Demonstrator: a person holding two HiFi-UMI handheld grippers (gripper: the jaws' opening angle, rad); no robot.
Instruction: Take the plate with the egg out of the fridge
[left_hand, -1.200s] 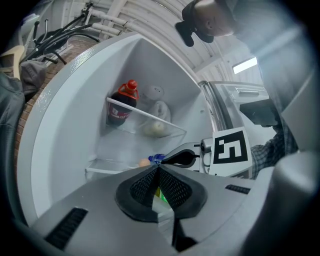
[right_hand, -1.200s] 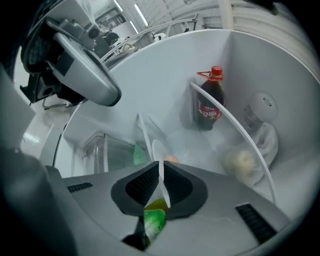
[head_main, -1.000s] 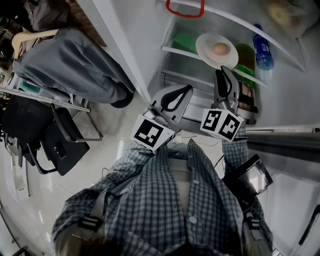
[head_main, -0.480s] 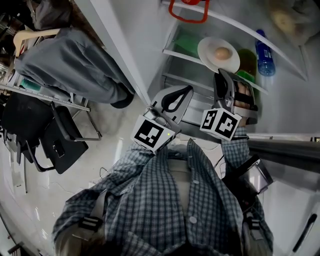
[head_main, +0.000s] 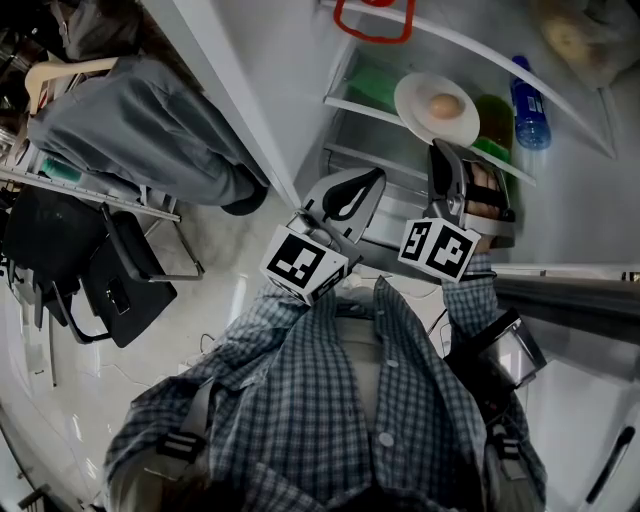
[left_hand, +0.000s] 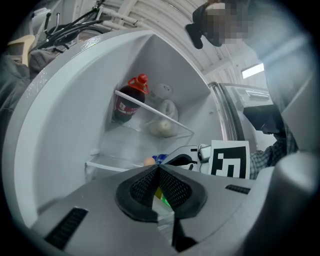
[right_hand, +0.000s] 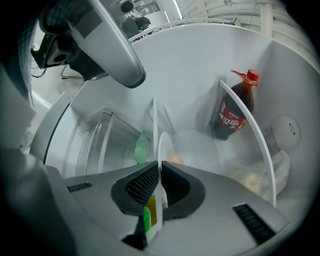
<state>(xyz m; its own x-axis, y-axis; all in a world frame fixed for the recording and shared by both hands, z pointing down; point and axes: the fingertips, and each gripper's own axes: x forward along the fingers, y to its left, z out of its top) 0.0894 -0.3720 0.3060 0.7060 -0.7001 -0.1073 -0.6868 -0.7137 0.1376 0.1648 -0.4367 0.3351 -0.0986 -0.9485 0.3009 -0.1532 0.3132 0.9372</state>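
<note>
Head view, from left to right: a black chair (head_main: 110, 280) stands on the floor, then the left gripper (head_main: 376, 179) is held before the open fridge (head_main: 300, 60) with its jaws pressed together on nothing. Next the right gripper (head_main: 441, 150) reaches the white plate (head_main: 415, 100), which sits at the front edge of a glass shelf (head_main: 345, 103) inside the fridge with the egg (head_main: 446, 105) on it, and a blue bottle (head_main: 527, 105) stands just beyond. Right gripper view shows the jaws, which have just been closing, pinching the plate's near rim edge-on between their pads, with a cola bottle (right_hand: 232, 116) behind a white rail to the right.
</note>
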